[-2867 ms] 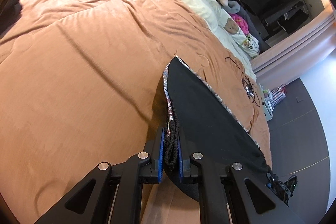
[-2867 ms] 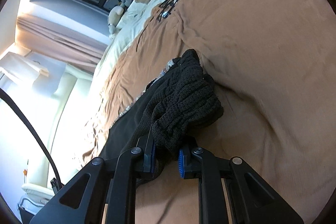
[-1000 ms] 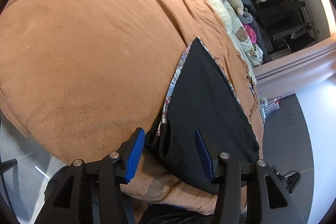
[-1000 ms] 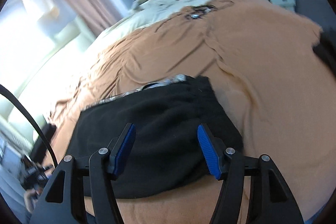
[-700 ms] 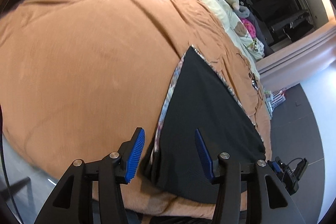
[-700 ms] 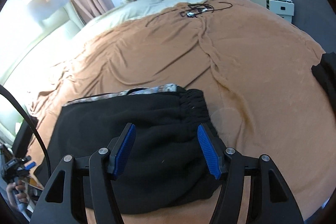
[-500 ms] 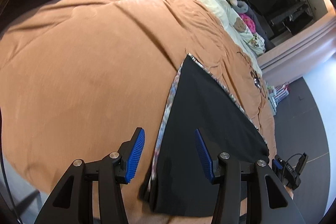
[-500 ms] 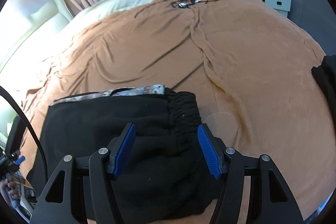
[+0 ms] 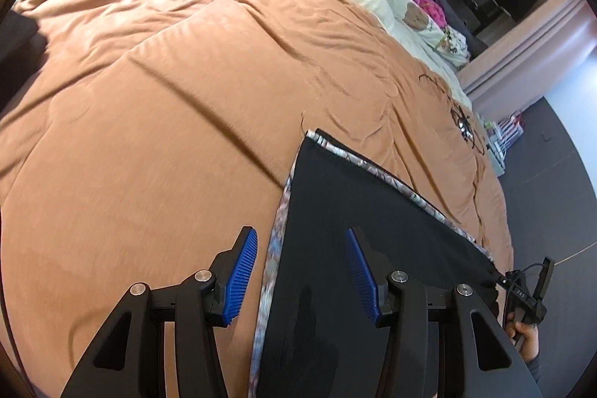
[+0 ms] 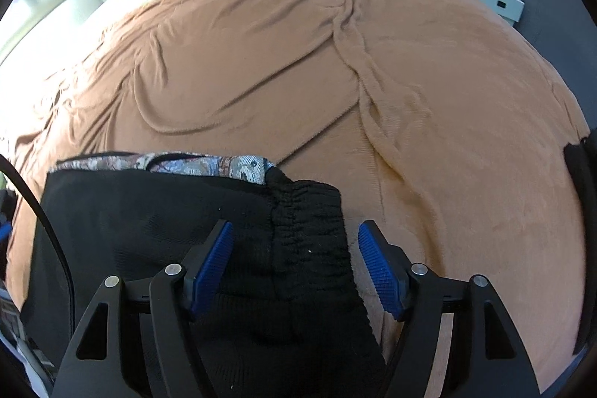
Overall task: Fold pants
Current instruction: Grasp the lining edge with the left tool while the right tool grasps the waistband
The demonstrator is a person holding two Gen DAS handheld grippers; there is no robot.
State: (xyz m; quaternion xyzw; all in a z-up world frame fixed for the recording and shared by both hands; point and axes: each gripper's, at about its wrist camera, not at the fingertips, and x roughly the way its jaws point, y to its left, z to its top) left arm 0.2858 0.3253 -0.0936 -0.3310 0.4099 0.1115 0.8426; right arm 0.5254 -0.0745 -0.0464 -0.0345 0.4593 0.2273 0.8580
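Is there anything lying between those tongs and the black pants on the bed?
Nothing visible. The left tongs and right tongs are open right over the pants, with only bare fabric between the fingers.

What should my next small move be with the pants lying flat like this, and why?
Probably bring the right tongs down to close on the elastic waistband. The black pants lie flat on the brown blanket, both tongs are open and hold nothing, and the waistband sits between the right fingers. The left tongs straddle the patterned edge at the other end, ready to grip next.
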